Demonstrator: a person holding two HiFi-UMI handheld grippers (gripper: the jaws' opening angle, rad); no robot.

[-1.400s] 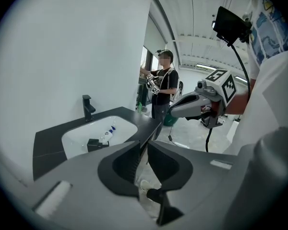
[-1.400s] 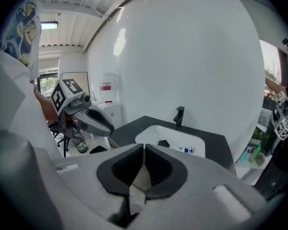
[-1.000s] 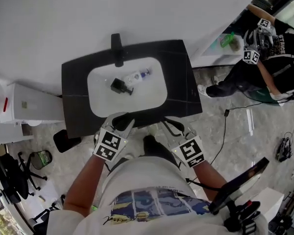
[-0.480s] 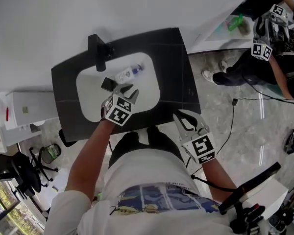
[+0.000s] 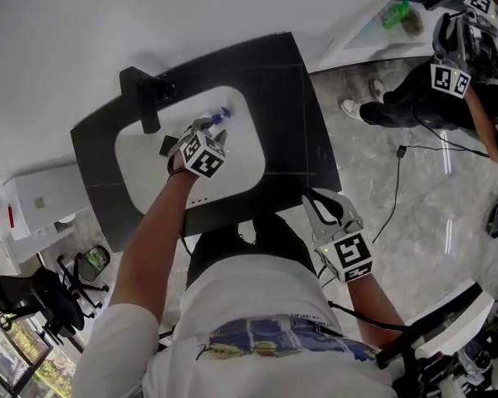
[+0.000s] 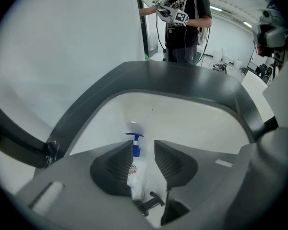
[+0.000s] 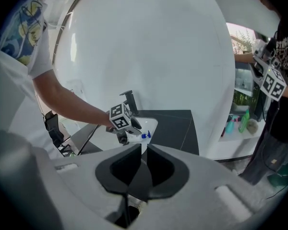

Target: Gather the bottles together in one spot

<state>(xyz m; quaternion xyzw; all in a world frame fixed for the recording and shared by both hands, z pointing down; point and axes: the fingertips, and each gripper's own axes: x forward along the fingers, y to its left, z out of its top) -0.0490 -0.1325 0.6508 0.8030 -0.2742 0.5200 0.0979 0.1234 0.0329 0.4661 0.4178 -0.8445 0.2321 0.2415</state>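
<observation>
One bottle, clear with a blue pump, lies in the white basin, and we find it right between the jaws of the left gripper. Those jaws have just been opening and stand partly apart. In the left gripper view the bottle sits close against the left-hand pad, while a plain gap separates it from the other pad, so we count it as framed but not clamped. Its pump head pokes out past the fingertips toward the basin's far wall.

In the head view we see the left arm stretched over the black counter, with the gripper pointing steeply down into the basin. Its tips are at the end near the black faucet, and a speck of blue pump shows just beyond them.

The right gripper is well apart from the bottle, off the counter's front right corner and above the floor. Its jaws are drawn together down to a thin slit at the tips, and we see nothing in them. It looks toward the basin, so the left gripper and the bottle show small past its tips.

A second person stands beyond the counter's right side, beside a white shelf.
</observation>
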